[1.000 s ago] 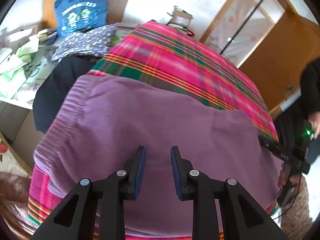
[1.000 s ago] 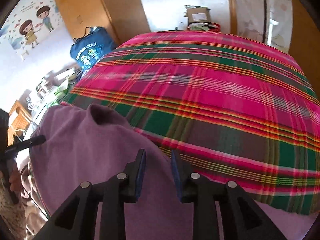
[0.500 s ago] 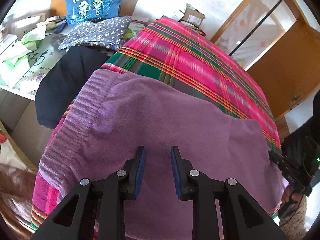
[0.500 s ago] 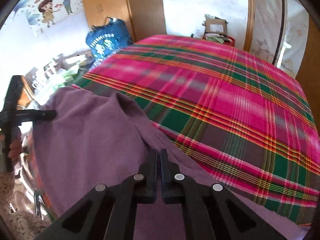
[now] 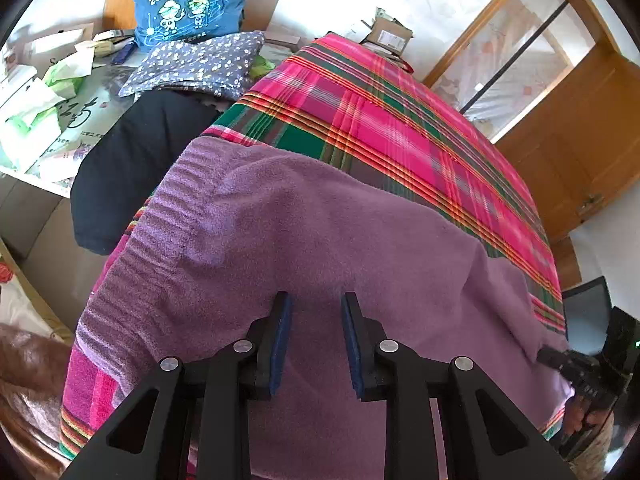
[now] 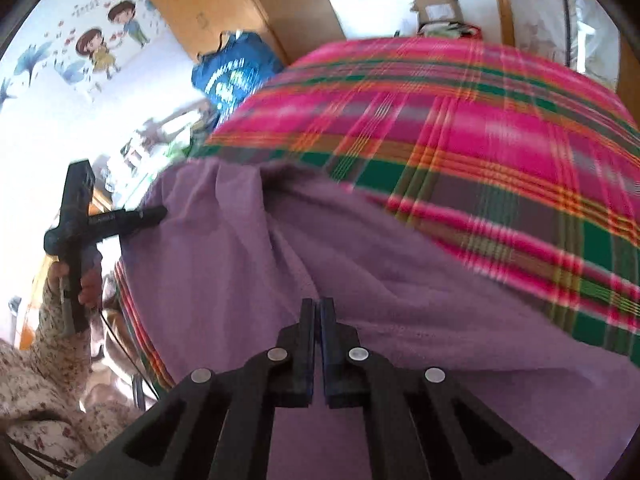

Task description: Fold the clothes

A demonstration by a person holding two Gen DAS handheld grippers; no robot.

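Purple garment (image 5: 320, 240) on plaid sheet (image 5: 400, 128), right tongs (image 6: 317, 308) pinching its edge

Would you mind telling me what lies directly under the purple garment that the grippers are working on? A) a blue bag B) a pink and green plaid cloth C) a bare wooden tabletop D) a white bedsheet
B: the purple garment is spread on a pink and green plaid cloth, whose stripes show past its far edge and again at its near left corner in the left wrist view.
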